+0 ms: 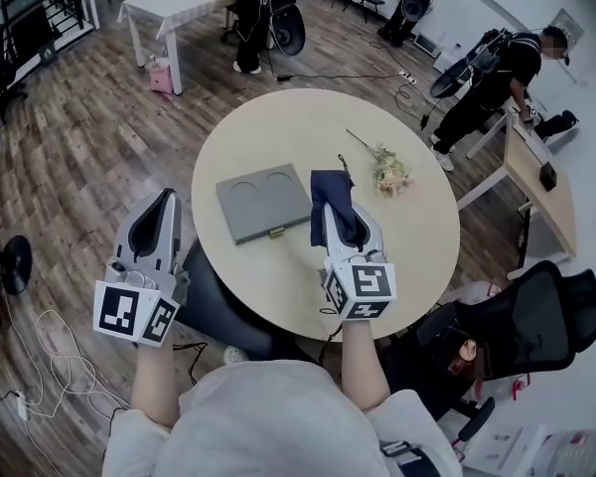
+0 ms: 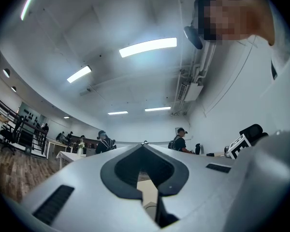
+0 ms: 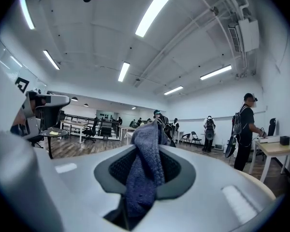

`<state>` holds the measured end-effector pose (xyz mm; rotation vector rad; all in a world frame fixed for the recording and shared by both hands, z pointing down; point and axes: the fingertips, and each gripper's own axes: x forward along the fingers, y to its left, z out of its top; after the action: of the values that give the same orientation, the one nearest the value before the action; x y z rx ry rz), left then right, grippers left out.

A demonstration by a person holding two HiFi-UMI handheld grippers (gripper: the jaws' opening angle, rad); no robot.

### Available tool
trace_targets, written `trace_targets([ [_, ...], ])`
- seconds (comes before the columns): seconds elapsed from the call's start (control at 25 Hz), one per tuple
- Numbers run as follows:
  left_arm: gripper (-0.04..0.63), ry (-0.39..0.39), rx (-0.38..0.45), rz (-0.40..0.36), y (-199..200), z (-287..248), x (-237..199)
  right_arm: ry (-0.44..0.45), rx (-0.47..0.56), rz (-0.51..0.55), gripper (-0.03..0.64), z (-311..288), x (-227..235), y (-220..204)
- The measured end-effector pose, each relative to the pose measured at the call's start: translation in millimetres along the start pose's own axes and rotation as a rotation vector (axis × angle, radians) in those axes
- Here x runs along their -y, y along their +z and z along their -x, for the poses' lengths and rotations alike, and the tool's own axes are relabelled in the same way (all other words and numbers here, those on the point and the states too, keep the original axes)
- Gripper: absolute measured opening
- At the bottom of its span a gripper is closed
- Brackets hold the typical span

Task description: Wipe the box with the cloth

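A flat grey box (image 1: 263,205) with two round hollows in its lid lies on the round beige table (image 1: 278,296). A brass clasp on the box faces me. My right gripper (image 1: 336,210) is just right of the box and shut on a dark blue cloth (image 1: 330,195). The cloth sticks up out of the jaws and its end rests by the box's right edge. In the right gripper view the cloth (image 3: 145,163) fills the slot of that gripper (image 3: 157,122). My left gripper (image 1: 165,197) hangs off the table's left edge, shut and holding nothing; its tip (image 2: 145,144) points out across the room.
A sprig of pale flowers (image 1: 387,172) lies on the table's far right. A black office chair (image 1: 536,316) stands close at the right. A wooden desk (image 1: 541,182) with a person beside it is further right, and a white table (image 1: 174,3) is at the back.
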<state>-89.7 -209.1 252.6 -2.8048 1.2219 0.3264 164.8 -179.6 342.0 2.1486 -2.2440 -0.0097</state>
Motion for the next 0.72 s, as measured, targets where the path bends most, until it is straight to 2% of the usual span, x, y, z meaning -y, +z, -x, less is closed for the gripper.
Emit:
trace_targets([
  [0.72,0.006,-0.041,0.033,-0.008,17,23,17,-0.056,0.143,0.04,0.091,61,-14,48],
])
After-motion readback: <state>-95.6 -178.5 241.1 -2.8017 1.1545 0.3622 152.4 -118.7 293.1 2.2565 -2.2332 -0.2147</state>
